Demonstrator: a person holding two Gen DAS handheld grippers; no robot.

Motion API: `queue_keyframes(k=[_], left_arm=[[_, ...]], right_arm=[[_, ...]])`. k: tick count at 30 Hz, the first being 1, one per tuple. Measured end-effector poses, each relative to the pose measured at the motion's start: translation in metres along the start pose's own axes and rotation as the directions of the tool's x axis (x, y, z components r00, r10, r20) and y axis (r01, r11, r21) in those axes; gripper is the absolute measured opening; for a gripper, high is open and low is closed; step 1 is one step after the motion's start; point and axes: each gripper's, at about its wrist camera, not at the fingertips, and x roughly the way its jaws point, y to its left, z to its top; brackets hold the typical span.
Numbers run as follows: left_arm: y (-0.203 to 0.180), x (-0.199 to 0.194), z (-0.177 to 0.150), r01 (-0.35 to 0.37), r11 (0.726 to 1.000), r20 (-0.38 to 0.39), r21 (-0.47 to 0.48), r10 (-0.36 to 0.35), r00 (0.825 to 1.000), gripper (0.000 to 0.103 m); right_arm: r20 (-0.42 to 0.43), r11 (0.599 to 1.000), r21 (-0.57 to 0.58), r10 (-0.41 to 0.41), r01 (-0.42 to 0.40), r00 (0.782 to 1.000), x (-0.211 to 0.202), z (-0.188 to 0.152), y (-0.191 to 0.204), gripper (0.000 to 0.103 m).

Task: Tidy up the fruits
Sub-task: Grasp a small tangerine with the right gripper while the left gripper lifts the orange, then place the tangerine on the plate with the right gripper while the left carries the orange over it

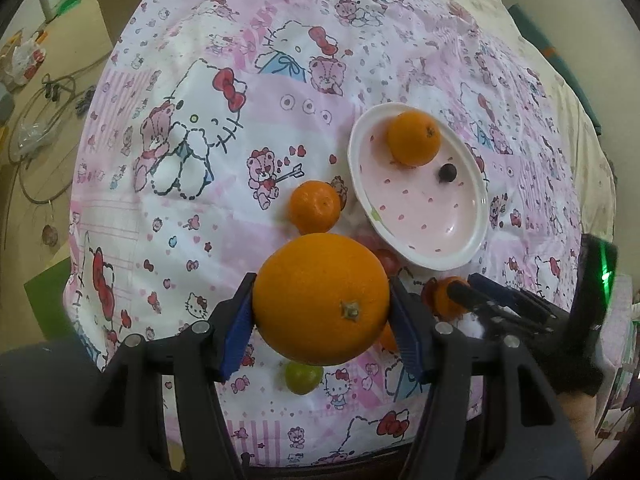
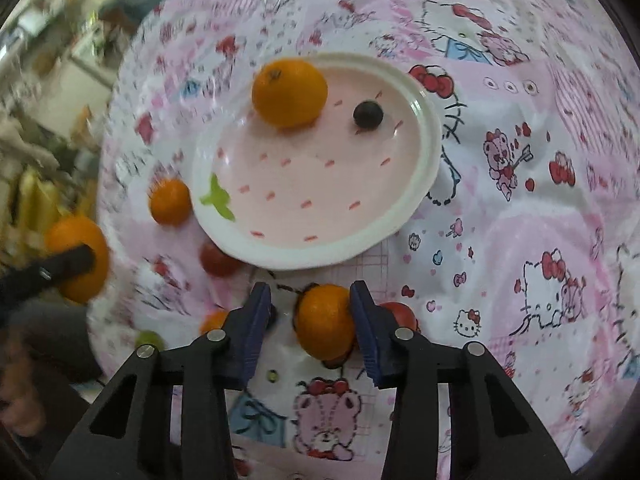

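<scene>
My left gripper is shut on a large orange and holds it above the cloth, near a pink oval plate. The plate holds an orange and a dark grape. A small mandarin lies left of the plate. My right gripper is open around a mandarin that rests against its right finger, just below the plate. In the right wrist view the plate holds an orange and a dark grape. The left gripper's orange shows at the left there.
A Hello Kitty cloth covers the surface. A green fruit lies below the held orange. Red fruits lie by the plate's near rim and behind the right finger. Another mandarin sits left of the plate. Cables lie on the floor.
</scene>
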Motion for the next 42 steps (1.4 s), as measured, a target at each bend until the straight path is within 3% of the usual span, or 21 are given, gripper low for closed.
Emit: queue_keyframes(k=[4, 8, 15, 23, 33, 42], left_arm=[[-0.002, 0.000, 0.000, -0.009, 1.000, -0.001, 0.008, 0.009, 1.000, 0.058], [-0.006, 0.002, 0.001, -0.010, 1.000, -0.003, 0.013, 0.010, 1.000, 0.058], [-0.005, 0.009, -0.001, -0.049, 0.999, 0.006, 0.021, 0.049, 0.999, 0.058], [0.001, 0.021, -0.001, -0.096, 0.995, 0.000, 0.009, 0.096, 0.995, 0.058], [-0.028, 0.022, 0.001, -0.079, 0.993, 0.057, 0.086, 0.074, 0.996, 0.058], [-0.055, 0.022, 0.016, -0.084, 0.980, 0.067, 0.180, 0.073, 0.995, 0.058]], right_arm=[[-0.025, 0.992, -0.098, -0.087, 0.084, 0.996, 0.012, -0.008, 0.010, 0.043], [-0.020, 0.984, -0.139, -0.118, 0.114, 0.993, 0.014, -0.009, 0.014, 0.035], [0.012, 0.996, -0.087, -0.003, 0.004, 1.000, -0.006, -0.008, 0.007, 0.035], [0.069, 0.995, -0.050, 0.090, -0.087, 0.994, -0.030, -0.012, -0.002, 0.035], [0.138, 0.991, 0.007, 0.134, -0.136, 0.981, -0.057, -0.017, -0.027, 0.035], [0.274, 0.972, 0.104, 0.174, -0.209, 0.946, -0.093, -0.005, -0.056, 0.035]])
